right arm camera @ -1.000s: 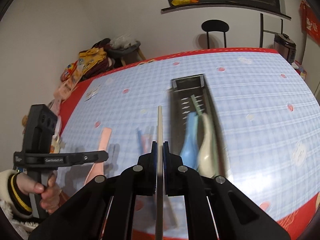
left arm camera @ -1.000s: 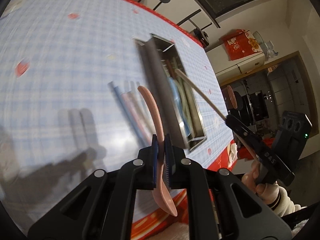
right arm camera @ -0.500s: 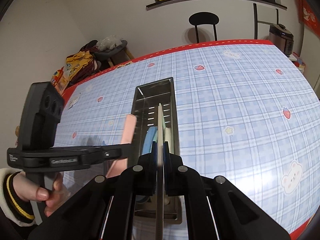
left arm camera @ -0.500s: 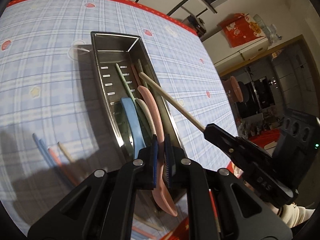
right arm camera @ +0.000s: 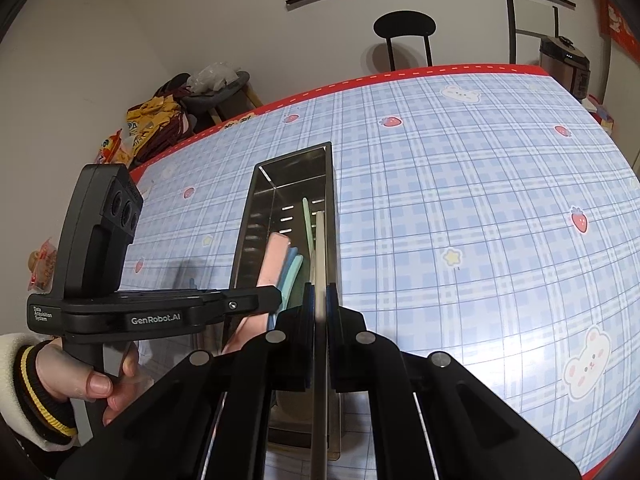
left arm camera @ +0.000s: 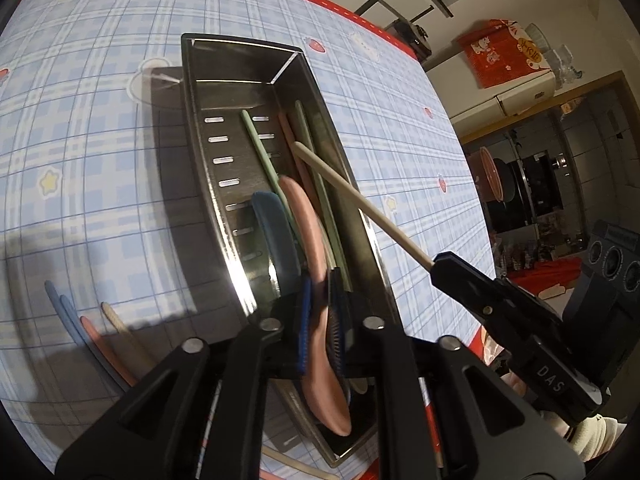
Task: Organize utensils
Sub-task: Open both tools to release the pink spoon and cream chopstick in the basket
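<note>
Table [left arm camera: 100,128]: blue plaid cloth with a red border, fills most of both views.
Tray [left arm camera: 240,46]: long steel bin with slots in its floor, centre of the left view; centre of the right view [right arm camera: 294,160], running away from the camera.
In the tray: a blue spoon [left arm camera: 276,236], green handles [left arm camera: 260,152] and a pale handle along the right wall.
On the cloth: four loose handles, blue, pink and cream [left arm camera: 92,328], lower left of the left view, left of the tray and apart from it.
Room: a black chair [right arm camera: 404,26] beyond the table's far edge at upper centre of the right view; a rice cooker [right arm camera: 564,64] at upper right; bags and a basin [right arm camera: 176,116] at upper left.
In the way: the tray's walls flank both tools; the utensils already inside lie just under the pink spoon.
Left claw [left arm camera: 320,312]: bottom centre of the left view, over the tray's near half; its jaws are opening, with the pink spoon [left arm camera: 308,240] between the blue pads, and the right pad appears to stand off it.
Pink spoon: handle points up the frame over the tray, bowl hangs below the pads over the tray's near end.
Right claw [right arm camera: 320,304]: bottom centre of the right view, clamped on a cream chopstick [right arm camera: 320,248].
Chopstick: slants from the claw to the tray's right wall, tip inside the tray [left arm camera: 300,146].
Hand [right arm camera: 88,376]: lower left of the right view, gripping the left tool's handle, cream sleeve with a striped cuff.
</note>
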### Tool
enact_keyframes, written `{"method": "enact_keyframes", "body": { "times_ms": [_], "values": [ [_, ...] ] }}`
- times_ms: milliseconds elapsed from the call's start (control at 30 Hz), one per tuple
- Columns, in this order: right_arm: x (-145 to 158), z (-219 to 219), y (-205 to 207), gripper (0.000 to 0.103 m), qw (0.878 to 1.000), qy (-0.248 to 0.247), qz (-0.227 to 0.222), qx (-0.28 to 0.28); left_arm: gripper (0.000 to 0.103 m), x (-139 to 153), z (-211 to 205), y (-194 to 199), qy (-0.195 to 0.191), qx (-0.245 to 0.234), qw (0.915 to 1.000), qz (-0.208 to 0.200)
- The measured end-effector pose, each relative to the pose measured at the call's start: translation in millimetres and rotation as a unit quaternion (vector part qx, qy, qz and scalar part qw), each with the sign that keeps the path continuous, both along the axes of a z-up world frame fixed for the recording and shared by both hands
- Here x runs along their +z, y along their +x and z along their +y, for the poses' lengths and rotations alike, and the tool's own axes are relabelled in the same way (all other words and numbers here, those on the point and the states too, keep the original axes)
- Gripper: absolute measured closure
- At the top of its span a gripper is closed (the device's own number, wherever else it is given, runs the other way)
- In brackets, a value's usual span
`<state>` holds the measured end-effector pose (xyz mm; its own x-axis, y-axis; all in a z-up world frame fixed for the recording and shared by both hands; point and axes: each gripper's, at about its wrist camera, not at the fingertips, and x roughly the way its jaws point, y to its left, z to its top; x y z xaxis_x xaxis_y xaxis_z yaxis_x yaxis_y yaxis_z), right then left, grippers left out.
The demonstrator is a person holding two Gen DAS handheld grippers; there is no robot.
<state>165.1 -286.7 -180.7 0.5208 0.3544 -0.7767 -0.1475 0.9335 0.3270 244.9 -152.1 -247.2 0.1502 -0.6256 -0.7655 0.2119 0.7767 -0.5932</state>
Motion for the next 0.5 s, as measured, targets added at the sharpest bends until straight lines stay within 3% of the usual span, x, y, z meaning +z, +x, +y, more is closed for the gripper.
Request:
{"method": "enact_keyframes", "body": {
  "times_ms": [67, 400, 467, 500],
  "values": [
    [-2.4, 2.2, 2.1, 0.097, 1.000, 0.000, 0.004, 0.001, 0.077, 3.1, 4.7, 0.2, 0.000, -0.001, 1.0000, -0.003],
    [-19.7, 27.0, 22.3, 0.097, 0.999, -0.022, 0.037, 0.002, 0.052, 39.2, 50.2, -19.5, 0.022, 0.030, 0.9977, -0.057],
    [-25.0, 32.2, 27.3, 0.097, 0.999, -0.027, 0.047, -0.001, 0.035, 43.2, 64.5, -26.4, 0.037, 0.044, 0.9960, -0.068],
    [-27.8, 34.8, 29.2, 0.097, 0.998, -0.028, 0.053, -0.002, 0.031, 44.2, 70.0, -28.3, 0.040, 0.049, 0.9955, -0.070]
  ]
}}
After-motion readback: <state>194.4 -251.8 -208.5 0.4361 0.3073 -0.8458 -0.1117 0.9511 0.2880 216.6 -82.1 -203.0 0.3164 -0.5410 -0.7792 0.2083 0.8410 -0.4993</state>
